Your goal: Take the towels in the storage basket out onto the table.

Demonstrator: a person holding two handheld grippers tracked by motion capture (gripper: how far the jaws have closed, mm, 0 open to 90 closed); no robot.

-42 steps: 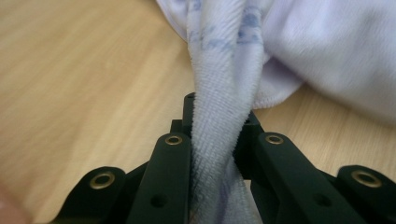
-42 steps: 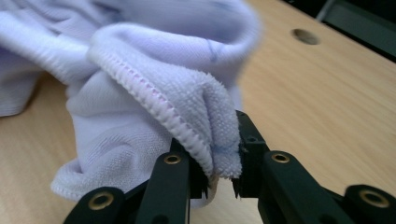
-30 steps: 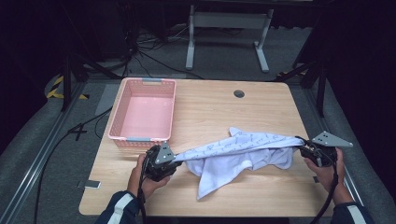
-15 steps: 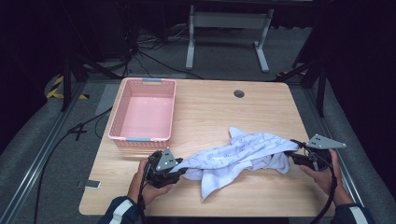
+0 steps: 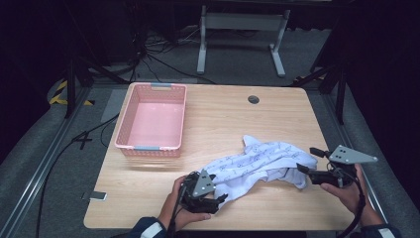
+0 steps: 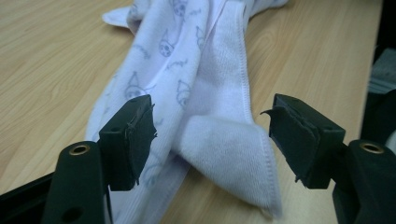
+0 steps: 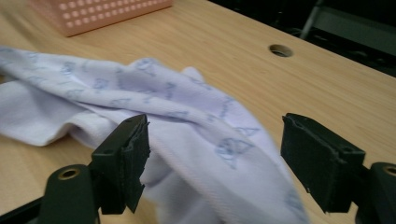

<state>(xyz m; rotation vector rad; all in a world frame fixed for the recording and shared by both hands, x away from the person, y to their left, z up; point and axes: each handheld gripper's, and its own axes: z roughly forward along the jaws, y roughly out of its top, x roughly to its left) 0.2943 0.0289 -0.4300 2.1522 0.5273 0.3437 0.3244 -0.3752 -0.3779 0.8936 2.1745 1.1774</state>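
Along the left side of the wooden table (image 5: 233, 114) a pink basket (image 5: 152, 121) stands near the edge, with bare wood ahead of it and open board between it and the white printed garment (image 5: 257, 163), which lies crumpled on the table toward the near right, well apart from the basket. At the near edge the left tongs (image 5: 218, 199) sit by the garment's left end; in the left gripper view their jaws stand wide with a folded hem (image 6: 229, 149) lying loose between them, the pads (image 6: 140, 135) off the cloth, so they are released. Farther right the right tongs (image 5: 303, 169) rest at the garment's right end, close to the table's right edge; in the right gripper view the jaws are spread, the cloth (image 7: 187, 140) beneath and between them, unpressed. Both pairs have just been opening. A second ago the garment was stretched taut in a band between the two tongs and lifted; now it has slumped into a heap on the wood. A round cable hole (image 5: 253, 99) sits near the far edge, and beyond the table grey carpet, cables and a metal stand (image 5: 242, 29) fade into a dark room
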